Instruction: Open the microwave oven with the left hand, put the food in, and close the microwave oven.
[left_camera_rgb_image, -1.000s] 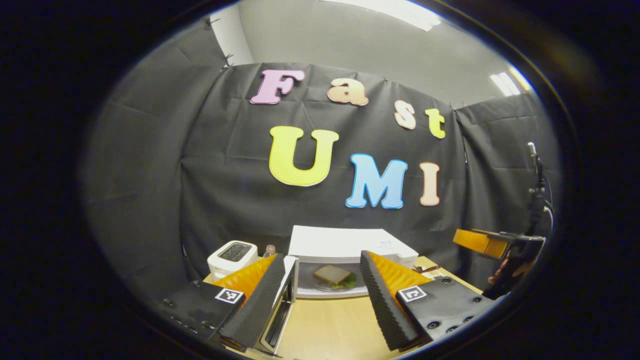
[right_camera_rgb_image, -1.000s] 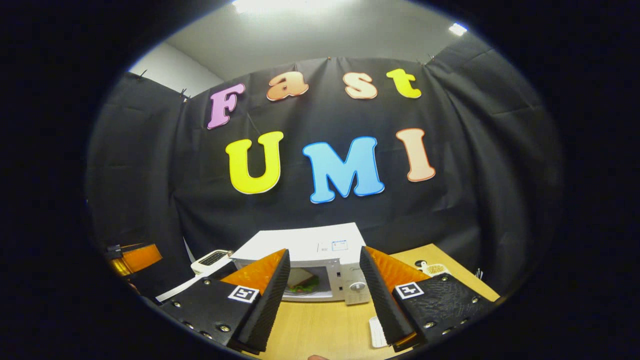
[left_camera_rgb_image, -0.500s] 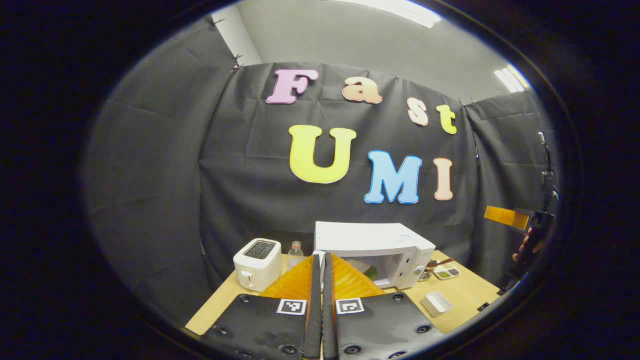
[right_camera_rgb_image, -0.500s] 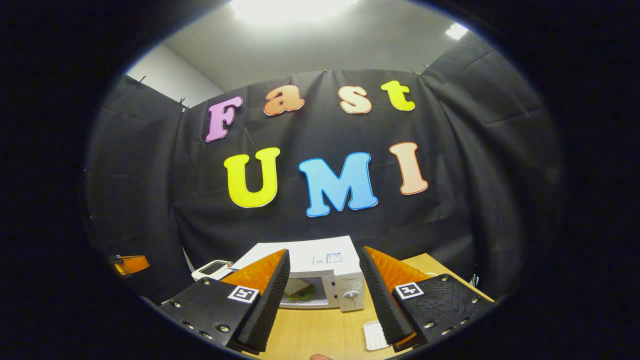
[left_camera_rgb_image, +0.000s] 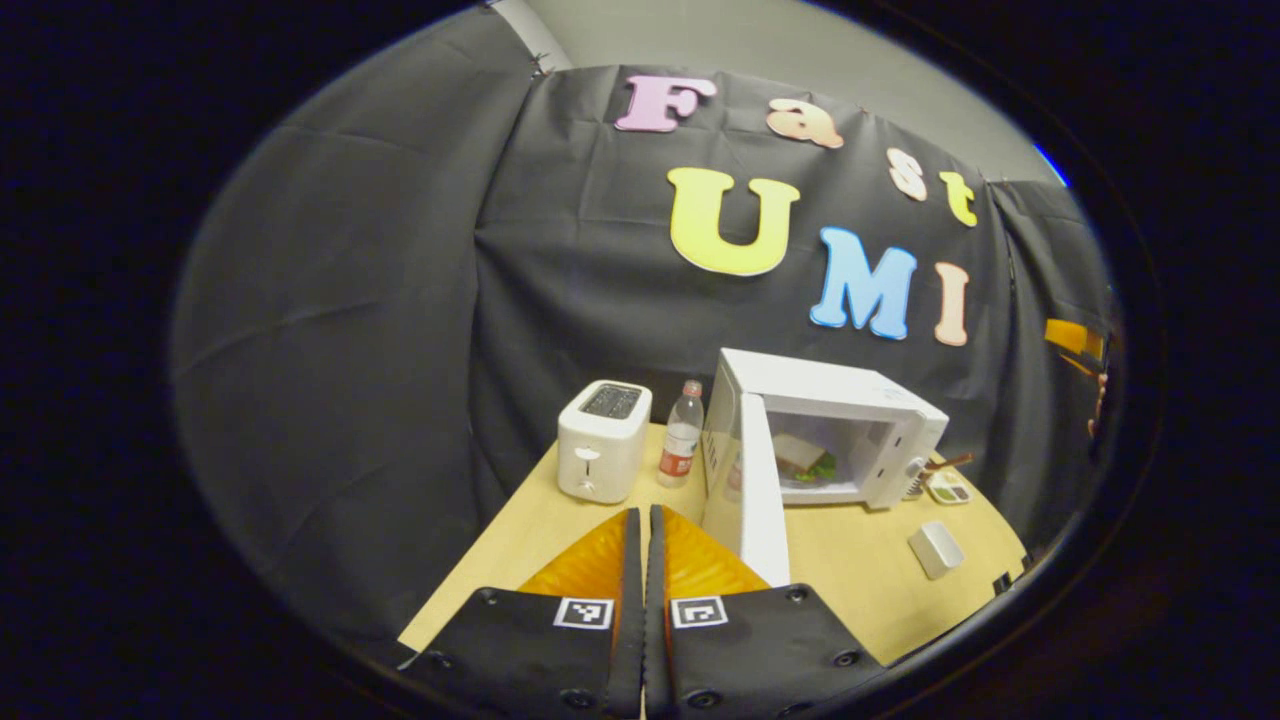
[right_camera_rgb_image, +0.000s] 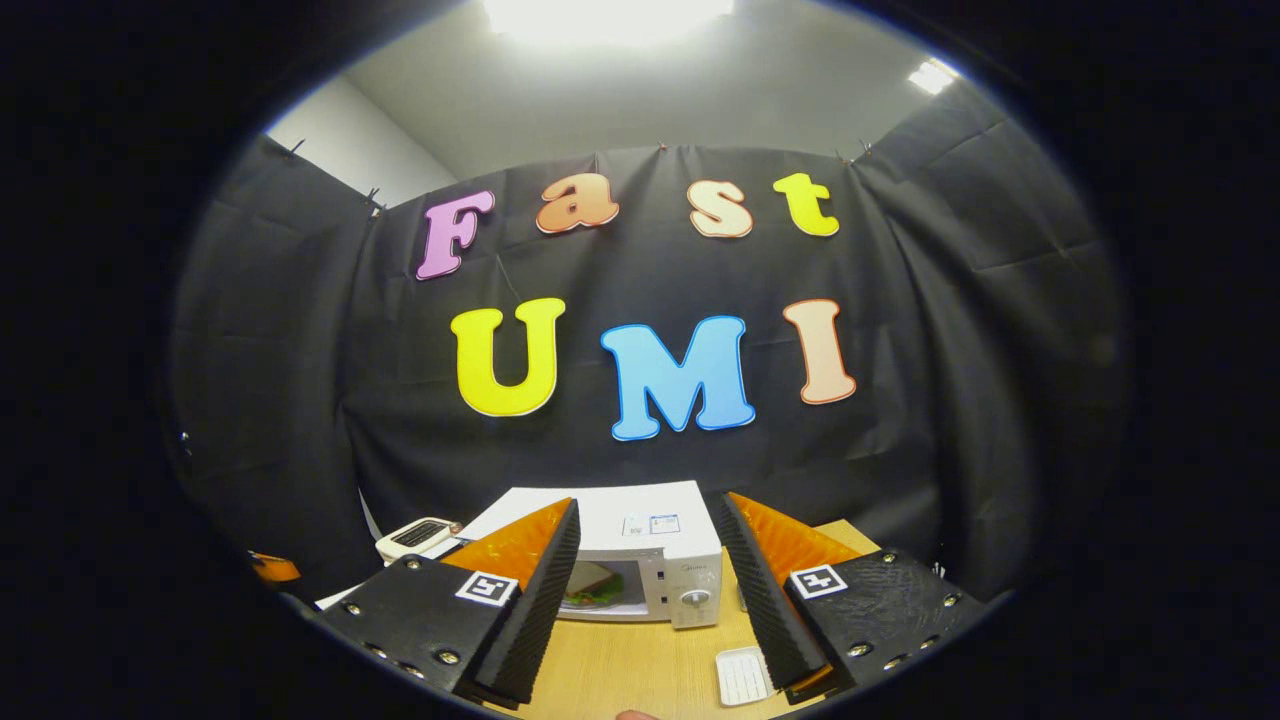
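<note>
Left gripper view is showing food (left_camera_rgb_image: 800, 457) sitting inside the microwave (left_camera_rgb_image: 835, 395) on the counter (left_camera_rgb_image: 860, 570), door (left_camera_rgb_image: 755, 490) standing open and awaiting closing, left tool (left_camera_rgb_image: 645, 530) pressed together empty, right tool (right_camera_rgb_image: 648, 560) spread empty.

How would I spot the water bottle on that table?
Find the white microwave with its door open. Left of it stands the bottle, between the microwave and the white toaster. It is the only clear, slim, upright thing, with a red cap and label.
</note>
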